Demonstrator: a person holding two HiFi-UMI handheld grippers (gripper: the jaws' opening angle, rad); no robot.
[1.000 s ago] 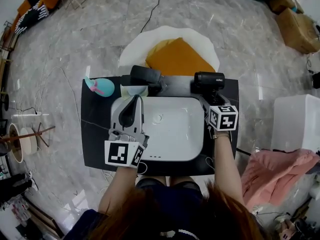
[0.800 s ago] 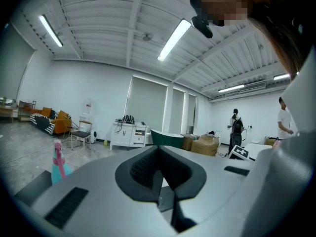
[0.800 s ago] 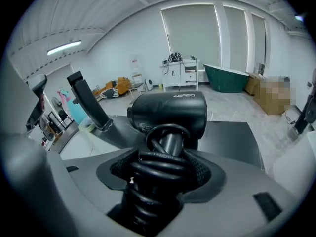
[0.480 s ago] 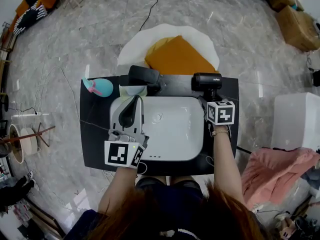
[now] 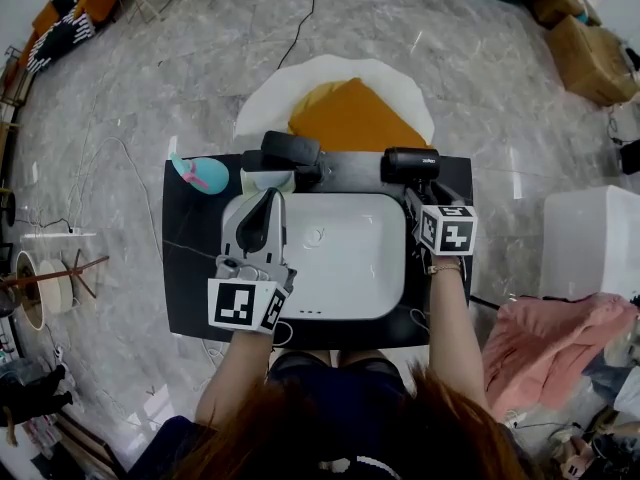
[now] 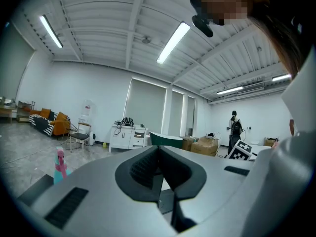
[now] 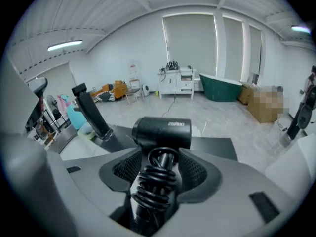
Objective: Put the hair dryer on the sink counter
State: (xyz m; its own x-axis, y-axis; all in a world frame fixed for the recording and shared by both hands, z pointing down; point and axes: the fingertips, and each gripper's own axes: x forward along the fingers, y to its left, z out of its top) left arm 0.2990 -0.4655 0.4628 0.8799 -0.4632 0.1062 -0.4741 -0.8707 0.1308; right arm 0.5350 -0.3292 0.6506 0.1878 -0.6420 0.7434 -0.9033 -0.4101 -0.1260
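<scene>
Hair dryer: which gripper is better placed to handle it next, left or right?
Right. The right gripper has its closing jaws around the hair dryer handle. The left gripper is shut at the left edge of the sink.

On the counter [image 5: 190, 288], the hair dryer [image 5: 412, 164] lies behind the basin [image 5: 350, 268] at right, the faucet [image 5: 290, 151] behind it at left.

teal bottle [image 5: 203, 174] | orange cushion [image 5: 352, 118] | pink cloth [image 5: 550, 333] | cardboard box [image 5: 597, 60]
</scene>
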